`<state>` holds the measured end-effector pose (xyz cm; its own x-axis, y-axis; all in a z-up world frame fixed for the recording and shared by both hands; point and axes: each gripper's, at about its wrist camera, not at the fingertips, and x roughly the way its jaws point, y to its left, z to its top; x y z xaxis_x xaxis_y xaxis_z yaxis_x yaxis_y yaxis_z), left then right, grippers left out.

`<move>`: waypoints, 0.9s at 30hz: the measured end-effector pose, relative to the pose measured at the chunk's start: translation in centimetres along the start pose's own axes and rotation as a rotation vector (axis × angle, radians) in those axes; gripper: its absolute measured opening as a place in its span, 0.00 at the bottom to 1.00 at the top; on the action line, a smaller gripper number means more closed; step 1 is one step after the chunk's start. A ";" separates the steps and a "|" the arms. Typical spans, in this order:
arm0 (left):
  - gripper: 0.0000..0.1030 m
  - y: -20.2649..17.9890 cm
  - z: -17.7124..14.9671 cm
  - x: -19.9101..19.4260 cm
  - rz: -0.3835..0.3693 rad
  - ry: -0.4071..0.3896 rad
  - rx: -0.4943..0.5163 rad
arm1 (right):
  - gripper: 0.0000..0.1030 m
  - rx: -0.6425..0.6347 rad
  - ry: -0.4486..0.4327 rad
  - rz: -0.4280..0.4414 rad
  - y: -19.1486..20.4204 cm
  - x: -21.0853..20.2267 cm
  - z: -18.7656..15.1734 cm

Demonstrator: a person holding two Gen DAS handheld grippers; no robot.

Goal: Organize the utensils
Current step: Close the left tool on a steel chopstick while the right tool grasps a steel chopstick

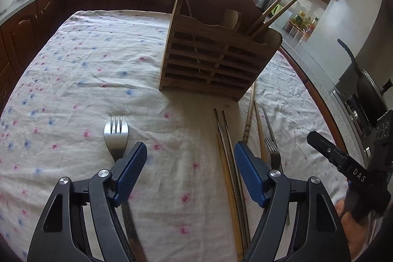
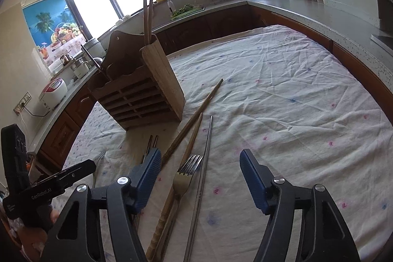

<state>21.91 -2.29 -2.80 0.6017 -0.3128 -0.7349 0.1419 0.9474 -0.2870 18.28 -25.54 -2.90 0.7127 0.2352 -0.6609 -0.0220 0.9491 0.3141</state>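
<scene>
Utensils are seen scattered on the floral tablecloth [image 2: 282, 90] in front of the wooden caddy [image 1: 216, 58], the landmark here. One fork [image 1: 116, 136] lies well to the caddy's near left; a second fork [image 2: 184, 178] lies near its front right corner among loose chopsticks [image 1: 229, 163] and a steel chopstick [image 2: 205, 163]. Two chopsticks [image 1: 275, 9] are already stood in the caddy's right compartment. The forks are judged stiff, light and slippery, best pinched across the narrow handle. The left gripper [image 1: 190, 171] is held wide apart, empty, beside the first fork. The right gripper [image 2: 200, 178] is likewise spread wide, empty, over the second fork.
</scene>
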 end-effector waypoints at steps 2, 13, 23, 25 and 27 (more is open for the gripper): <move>0.62 -0.4 0.4 0.8 -0.003 0.013 0.009 | 0.54 -0.003 0.018 -0.008 0.0 0.9 0.1; 0.41 -2.5 2.1 5.7 -0.022 0.099 0.073 | 0.25 -0.048 0.101 -0.035 0.1 5.4 1.2; 0.26 -3.4 2.9 8.8 -0.004 0.159 0.119 | 0.18 -0.090 0.145 -0.069 0.1 8.3 2.3; 0.24 -3.8 2.9 8.9 0.016 0.146 0.144 | 0.16 -0.101 0.164 -0.079 0.1 9.0 2.2; 0.22 -4.3 2.8 9.1 0.038 0.139 0.176 | 0.16 -0.133 0.154 -0.096 0.5 9.3 2.1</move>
<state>29.00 -9.05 -6.56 0.4965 -0.2718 -0.8244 0.2634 0.9521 -0.1553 26.35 -23.30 -7.42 0.6007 0.1623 -0.7828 -0.0591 0.9855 0.1590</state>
